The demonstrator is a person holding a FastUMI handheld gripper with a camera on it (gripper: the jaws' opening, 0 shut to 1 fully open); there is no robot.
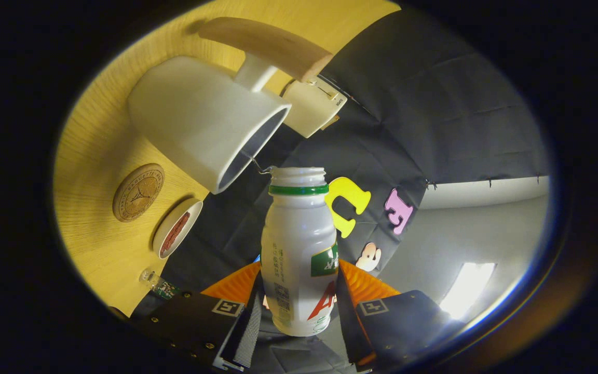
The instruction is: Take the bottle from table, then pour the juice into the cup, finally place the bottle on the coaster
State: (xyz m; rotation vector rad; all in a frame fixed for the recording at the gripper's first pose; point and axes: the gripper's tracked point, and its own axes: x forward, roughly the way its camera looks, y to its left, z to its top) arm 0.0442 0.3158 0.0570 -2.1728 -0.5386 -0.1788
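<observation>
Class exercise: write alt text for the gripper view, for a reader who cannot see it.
The gripper is shut on a white bottle, tipped with its open mouth at the rim of a white cup on a wooden table. A round coaster lies beside the cup.

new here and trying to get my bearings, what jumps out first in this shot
The white bottle with a green neck ring, clamped between the gripper fingers, its open mouth close to the rim of the big white cup. The cup stands on the yellow wooden table, a curved wooden handle above it. Beside the cup lie a round cork coaster and a small white dish.
</observation>
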